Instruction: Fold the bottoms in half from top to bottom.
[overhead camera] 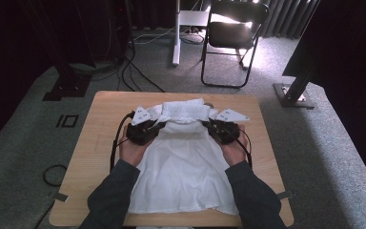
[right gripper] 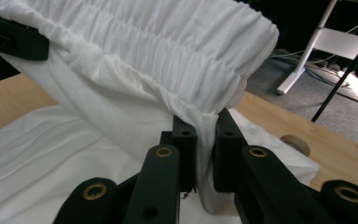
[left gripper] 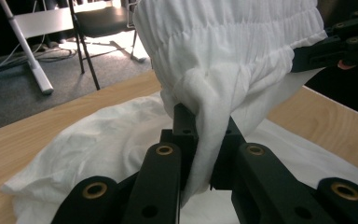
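Observation:
A white garment (overhead camera: 181,162) with a gathered elastic waistband (overhead camera: 185,110) lies spread over the wooden table (overhead camera: 95,143). Its waistband end is lifted off the table between my two grippers. My left gripper (overhead camera: 158,125) is shut on the left side of the waistband, with white cloth (left gripper: 205,140) pinched between its jaws. My right gripper (overhead camera: 208,125) is shut on the right side, cloth (right gripper: 204,135) squeezed between its jaws. In the left gripper view my right gripper (left gripper: 340,46) shows at the far end of the waistband (left gripper: 233,42).
A black folding chair (overhead camera: 233,33) and a white stand (overhead camera: 176,33) are on the carpet beyond the table. Cables (overhead camera: 133,71) trail on the floor at back left. A dark post base (overhead camera: 293,93) stands at right. A round hole (right gripper: 294,143) marks the table near the garment.

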`<state>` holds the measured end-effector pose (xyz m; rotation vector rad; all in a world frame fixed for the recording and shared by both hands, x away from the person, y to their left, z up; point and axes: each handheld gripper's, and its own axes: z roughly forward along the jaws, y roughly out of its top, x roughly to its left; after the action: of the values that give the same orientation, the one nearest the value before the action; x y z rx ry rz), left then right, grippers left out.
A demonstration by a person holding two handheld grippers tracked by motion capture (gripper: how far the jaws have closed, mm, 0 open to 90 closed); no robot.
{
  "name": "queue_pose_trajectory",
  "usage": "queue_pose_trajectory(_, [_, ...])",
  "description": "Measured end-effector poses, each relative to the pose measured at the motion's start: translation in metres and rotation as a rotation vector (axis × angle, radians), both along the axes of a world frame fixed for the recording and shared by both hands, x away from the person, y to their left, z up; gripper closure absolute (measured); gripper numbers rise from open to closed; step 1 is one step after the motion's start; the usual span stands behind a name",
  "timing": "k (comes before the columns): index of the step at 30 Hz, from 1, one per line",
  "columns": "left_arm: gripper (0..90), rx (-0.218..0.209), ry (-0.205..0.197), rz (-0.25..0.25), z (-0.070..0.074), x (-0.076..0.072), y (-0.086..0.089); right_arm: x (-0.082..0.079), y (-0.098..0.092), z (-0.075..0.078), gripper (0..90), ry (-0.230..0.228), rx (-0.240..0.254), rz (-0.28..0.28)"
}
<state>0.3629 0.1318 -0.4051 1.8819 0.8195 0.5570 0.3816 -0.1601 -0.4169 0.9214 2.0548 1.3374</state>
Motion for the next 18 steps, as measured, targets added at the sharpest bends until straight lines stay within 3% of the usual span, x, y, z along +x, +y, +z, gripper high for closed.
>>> queue_pose_trajectory(4, [83.8,0.008,0.042,-0.038,-0.018,-0.022,0.003,-0.018,-0.003,-0.009,82.6,0.034,-0.006,0.032])
queue_pose_trajectory(7, [83.3,0.04,0.08,-0.046,-0.041,-0.034,0.005,-0.031,-0.003,-0.031,82.5,0.1,-0.015,0.057])
queue_pose_trajectory(11, [80.9,0.063,0.207,-0.04,-0.086,-0.041,0.011,-0.047,0.003,-0.077,82.1,0.199,-0.07,0.091])
queue_pose_trajectory(14, [73.2,0.074,0.347,-0.031,-0.122,-0.038,0.014,-0.049,0.007,-0.108,81.4,0.287,-0.095,0.098])
queue_pose_trajectory(16, [65.2,0.045,0.383,-0.036,-0.131,-0.037,0.016,-0.049,0.009,-0.122,77.0,0.328,-0.116,0.098])
queue_pose_trajectory(18, [59.2,0.021,0.374,-0.042,-0.127,-0.04,0.018,-0.047,0.009,-0.127,64.5,0.361,-0.123,0.093])
